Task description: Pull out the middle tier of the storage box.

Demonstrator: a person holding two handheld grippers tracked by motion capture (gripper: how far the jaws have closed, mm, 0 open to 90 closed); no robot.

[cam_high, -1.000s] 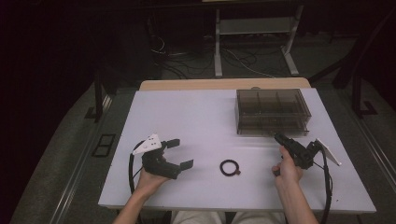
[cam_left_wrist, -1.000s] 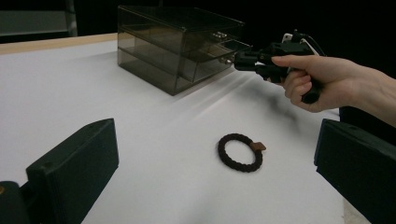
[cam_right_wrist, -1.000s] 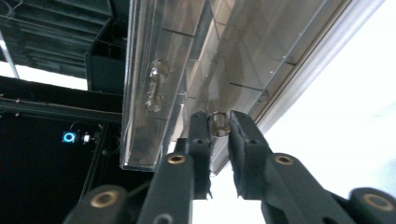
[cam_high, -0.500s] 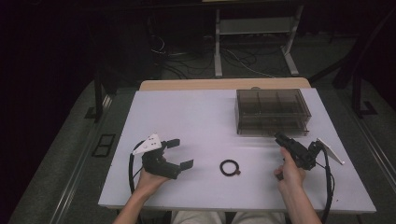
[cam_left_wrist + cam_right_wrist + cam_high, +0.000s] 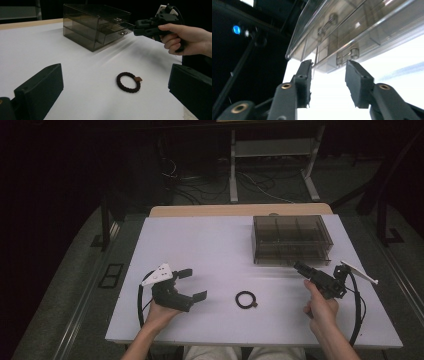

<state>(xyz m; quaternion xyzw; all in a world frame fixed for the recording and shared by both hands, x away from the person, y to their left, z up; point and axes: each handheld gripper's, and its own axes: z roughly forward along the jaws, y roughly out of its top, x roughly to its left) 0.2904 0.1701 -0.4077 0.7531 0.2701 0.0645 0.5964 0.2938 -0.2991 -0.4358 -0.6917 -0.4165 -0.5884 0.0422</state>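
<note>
The right tool [image 5: 300, 267] points at the front of the smoky clear drawer box [image 5: 291, 240] at the far right of the desk [image 5: 210, 245]. Its jaws have just been opening and stand partly apart with nothing between them, lined up on the small handle [image 5: 347, 56] of a drawer, probably to grip and pull it. The drawers look shut; I cannot tell whether anything lies inside. The left tool [image 5: 192, 284] rests wide open and empty, facing the dark hair tie [image 5: 245, 299], which lies flat on the desk between both hands, likely bound for a drawer.
</note>
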